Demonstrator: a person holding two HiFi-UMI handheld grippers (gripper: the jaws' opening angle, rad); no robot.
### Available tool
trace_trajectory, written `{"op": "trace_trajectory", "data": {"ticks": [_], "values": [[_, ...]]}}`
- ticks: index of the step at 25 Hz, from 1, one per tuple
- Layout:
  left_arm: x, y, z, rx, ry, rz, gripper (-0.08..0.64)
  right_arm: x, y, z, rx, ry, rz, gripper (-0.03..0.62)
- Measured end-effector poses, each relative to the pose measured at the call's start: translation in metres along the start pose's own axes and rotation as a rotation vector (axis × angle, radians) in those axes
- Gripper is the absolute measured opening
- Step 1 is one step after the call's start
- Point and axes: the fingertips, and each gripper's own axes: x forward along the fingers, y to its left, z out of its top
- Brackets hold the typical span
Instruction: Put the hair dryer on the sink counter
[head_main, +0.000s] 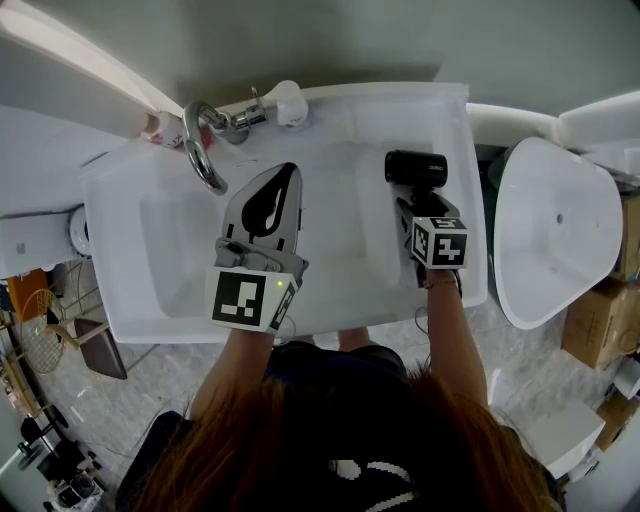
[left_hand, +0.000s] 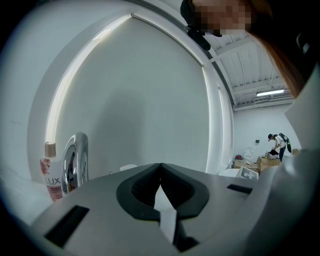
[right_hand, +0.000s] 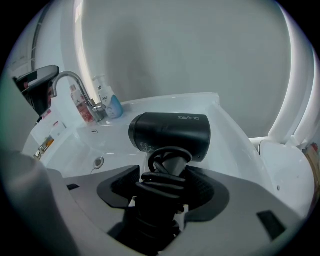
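Right claw (right_hand: 165, 187) pinches the black hair dryer (right_hand: 170, 131) by its cord-wrapped handle, over the right side of the desk (head_main: 455, 120); left claw (left_hand: 160, 170) pressed together, empty, above the basin (head_main: 180, 250).

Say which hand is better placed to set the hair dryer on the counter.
Right: the right gripper grips the hair dryer by its handle over the sink counter. The left gripper is shut and empty.

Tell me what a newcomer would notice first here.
The black hair dryer stands out against the white sink, its cord-wrapped handle clamped in the right gripper at the sink's right side. The left gripper, jaws together and empty, hangs over the basin near the chrome faucet.
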Motion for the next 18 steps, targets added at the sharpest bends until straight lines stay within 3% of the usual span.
{"op": "trace_trajectory", "data": {"ticks": [18], "values": [[-0.0022, -0.0030, -0.0022, 0.001, 0.005, -0.001, 0.018, 0.0072, -0.0047, 0.0017, -0.022, 0.010, -0.028, 0.302]]}}
